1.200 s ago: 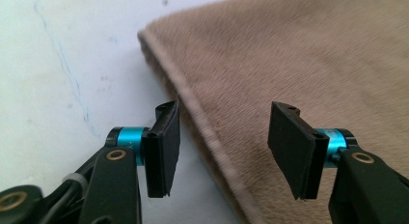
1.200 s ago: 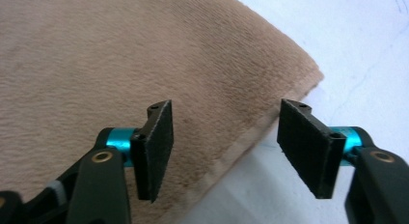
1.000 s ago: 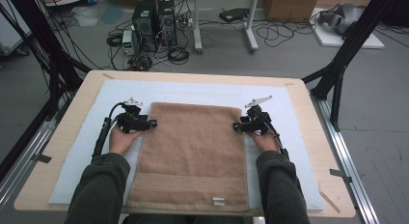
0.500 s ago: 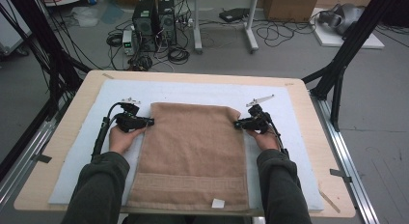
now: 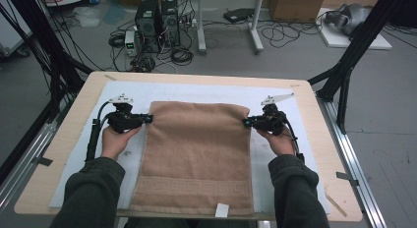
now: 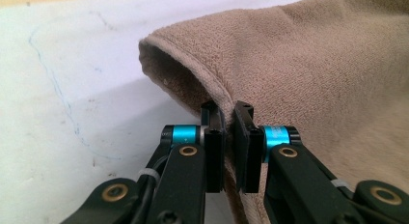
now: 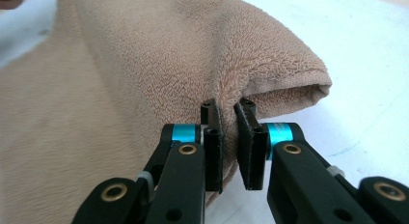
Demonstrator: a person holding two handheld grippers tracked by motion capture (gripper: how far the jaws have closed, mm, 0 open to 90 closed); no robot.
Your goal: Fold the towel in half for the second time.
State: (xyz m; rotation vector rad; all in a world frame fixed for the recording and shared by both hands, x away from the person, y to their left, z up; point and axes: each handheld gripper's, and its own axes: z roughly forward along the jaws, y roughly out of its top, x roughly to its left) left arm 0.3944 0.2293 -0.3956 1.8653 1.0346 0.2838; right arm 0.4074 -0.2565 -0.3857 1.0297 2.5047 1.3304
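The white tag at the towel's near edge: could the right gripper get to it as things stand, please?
Probably not right away: the right gripper is shut on the towel at its far right corner. The white tag lies uncovered, so letting go would free the way.

Dim room, soft even light on your table.
Your high view looks grainy; the fuzzy tan terry towel (image 6: 337,89) casts a soft shadow, and the close-ups stay sharp.

The towel (image 5: 196,154) is tan, with a woven key-pattern band near its close end and a white tag. White mat (image 5: 275,98) over pale wood bench (image 5: 64,134); each black tool has blue rings.
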